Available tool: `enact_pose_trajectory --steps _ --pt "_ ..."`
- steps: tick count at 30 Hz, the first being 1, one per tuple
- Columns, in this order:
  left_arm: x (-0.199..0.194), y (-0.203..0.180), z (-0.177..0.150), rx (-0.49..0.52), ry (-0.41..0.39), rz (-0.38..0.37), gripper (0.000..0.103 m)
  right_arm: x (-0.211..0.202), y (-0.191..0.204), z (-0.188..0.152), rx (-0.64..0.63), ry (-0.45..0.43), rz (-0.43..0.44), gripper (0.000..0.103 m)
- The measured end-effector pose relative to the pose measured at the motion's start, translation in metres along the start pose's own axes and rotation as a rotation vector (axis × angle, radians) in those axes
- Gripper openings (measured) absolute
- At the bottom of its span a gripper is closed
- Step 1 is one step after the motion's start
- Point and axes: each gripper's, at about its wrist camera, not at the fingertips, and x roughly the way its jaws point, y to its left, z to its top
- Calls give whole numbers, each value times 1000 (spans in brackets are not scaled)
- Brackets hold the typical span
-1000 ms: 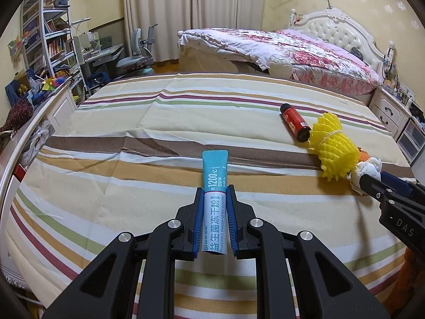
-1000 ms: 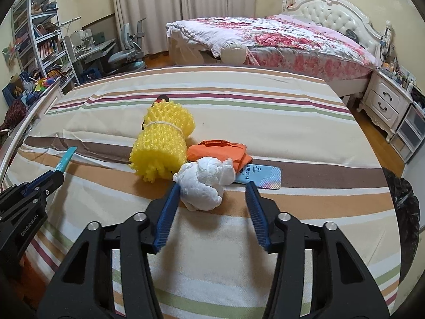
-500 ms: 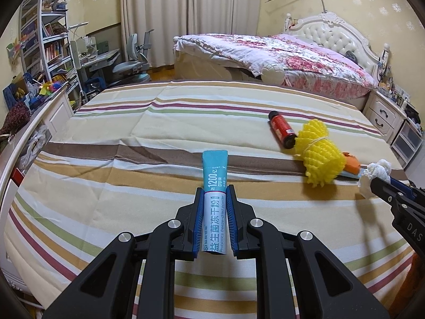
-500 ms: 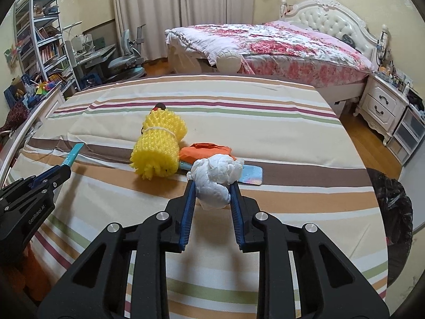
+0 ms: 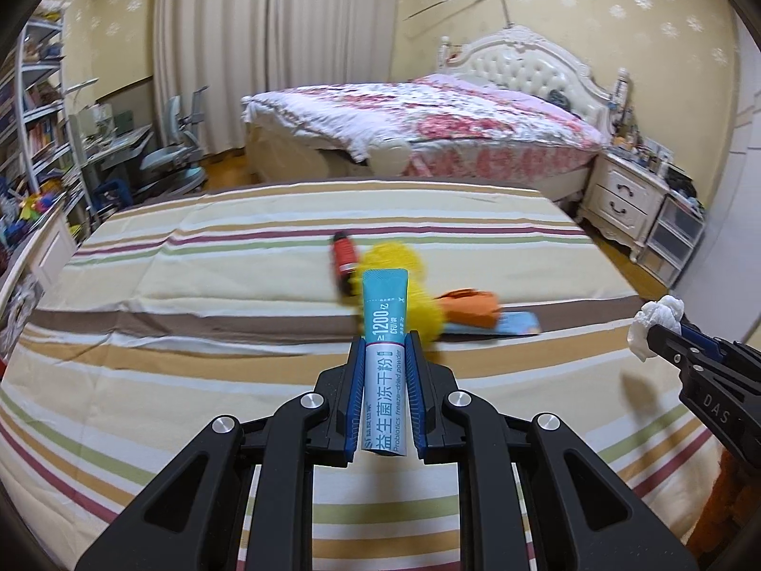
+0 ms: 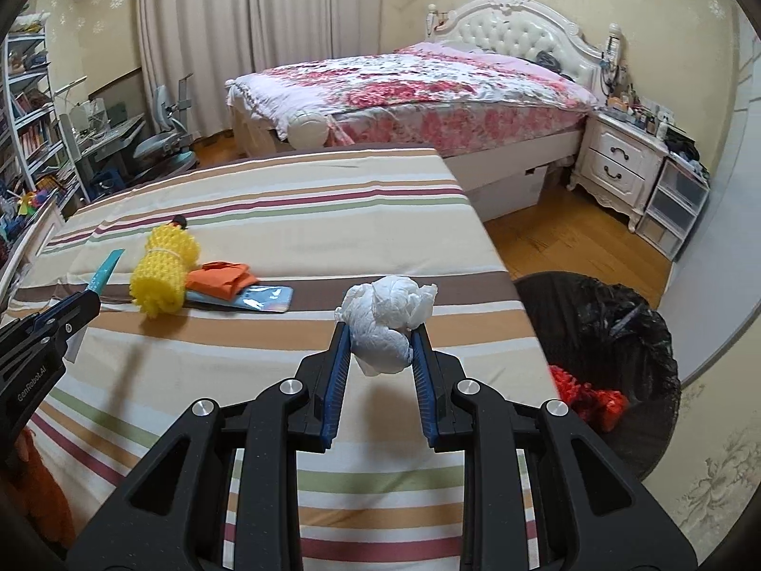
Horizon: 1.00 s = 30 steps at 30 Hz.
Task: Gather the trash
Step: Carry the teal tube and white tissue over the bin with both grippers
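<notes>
My left gripper point(image 5: 384, 345) is shut on a teal and white powder sachet point(image 5: 384, 333) that sticks up between its blue pads. My right gripper point(image 6: 380, 328) is shut on a crumpled white tissue ball point(image 6: 385, 319), held above the striped bed cover point(image 6: 266, 428). The tissue ball point(image 5: 656, 321) also shows at the right edge of the left wrist view. On the cover lie a yellow foam net point(image 6: 164, 271), an orange wrapper point(image 6: 221, 278), a light blue flat packet point(image 6: 259, 297) and a red bottle point(image 5: 343, 259). A bin with a black liner point(image 6: 604, 347) stands on the floor to the right.
A second bed with a floral quilt point(image 6: 409, 90) stands behind, with a white nightstand point(image 6: 618, 166) and drawer units point(image 6: 675, 214) to its right. A desk, a chair point(image 6: 166, 133) and bookshelves point(image 6: 28, 133) fill the left side. Red trash point(image 6: 585, 395) lies in the bin.
My right gripper closed on the tissue ball, lifted it off the cover and carried it right toward the bin. My left gripper also swung right with the sachet still in it.
</notes>
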Motion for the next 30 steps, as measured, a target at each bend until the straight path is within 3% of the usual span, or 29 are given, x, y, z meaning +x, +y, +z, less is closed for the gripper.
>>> enact_pose_trajectory --steps 16,30 --pt "14 -145 21 210 -44 -242 18 -9 -115 -9 158 -21 -205 25" --pt "53 -230 21 299 12 -311 18 10 -171 -17 271 -3 -270 26"
